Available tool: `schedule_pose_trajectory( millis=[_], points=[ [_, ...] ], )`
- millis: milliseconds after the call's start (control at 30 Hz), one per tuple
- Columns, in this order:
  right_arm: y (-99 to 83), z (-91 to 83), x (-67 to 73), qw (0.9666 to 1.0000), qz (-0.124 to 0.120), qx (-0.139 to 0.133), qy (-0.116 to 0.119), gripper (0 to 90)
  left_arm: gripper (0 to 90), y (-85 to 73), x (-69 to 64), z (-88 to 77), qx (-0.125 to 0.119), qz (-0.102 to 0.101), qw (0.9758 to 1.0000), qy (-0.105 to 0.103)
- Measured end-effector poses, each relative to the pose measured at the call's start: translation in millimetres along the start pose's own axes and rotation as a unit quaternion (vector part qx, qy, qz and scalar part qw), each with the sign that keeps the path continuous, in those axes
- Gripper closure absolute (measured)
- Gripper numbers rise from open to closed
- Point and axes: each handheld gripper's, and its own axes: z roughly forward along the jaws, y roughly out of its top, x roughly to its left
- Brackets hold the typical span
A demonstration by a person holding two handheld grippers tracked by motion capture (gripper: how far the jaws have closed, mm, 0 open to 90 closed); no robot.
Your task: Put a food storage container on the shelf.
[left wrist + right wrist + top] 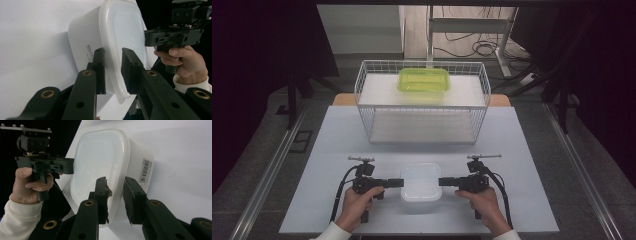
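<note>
In the high view, a translucent white rectangular plastic container with a lid (421, 187) sits on the pale grey table (337, 140) near its front edge, between the two hands. The left gripper (399, 183) meets its left side and the right gripper (442, 182) its right side, both held level. Well behind stands a white wire basket (362, 85) with a lime-green lidded plastic box (424, 80) inside it, near the back.

In the left gripper view, the two black jaws straddle the lid's protruding rim; one pad lies against the container wall under the rim, the other sits over the lid top. The jaws look closed on the rim, though a sliver of gap on the lid side can't be ruled out. The person's other hand (183, 63) holds its gripper across the container.

In the right gripper view, the jaws bracket the opposite rim the same way, and appear clamped on the container.

The step seems to be a two-sided lift. To do it well, both grips should seat fully on the rim before rising, and both hands should rise together and level, so the thin rim doesn't flex and slip out or the lid pop off.
</note>
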Motion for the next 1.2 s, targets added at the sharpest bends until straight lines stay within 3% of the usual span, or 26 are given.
schedule_pose_trajectory(
  millis=[133,300,733,1200],
  points=[
    [-0.4,-2.3,0.4,1.0000,0.000,-0.001,0.004,76.2,77.7,-0.2,-0.9,-2.6,-0.001,0.001,1.0000,-0.006],
    [-0.4,-5.0,1.3,0.9998,-0.017,-0.009,0.004,78.6,80.6,-0.3,-2.0,-4.3,-0.004,0.005,0.9999,-0.011],
    [0.2,-7.0,6.3,0.9987,-0.047,-0.020,0.003,79.2,80.8,-0.2,-8.1,-8.4,-0.013,0.035,0.9993,0.000],
    [3.4,-17.8,24.1,0.9936,-0.099,-0.054,-0.002,79.3,80.7,2.9,-28.1,-19.4,-0.047,0.084,0.9953,0.012]
  ],
)
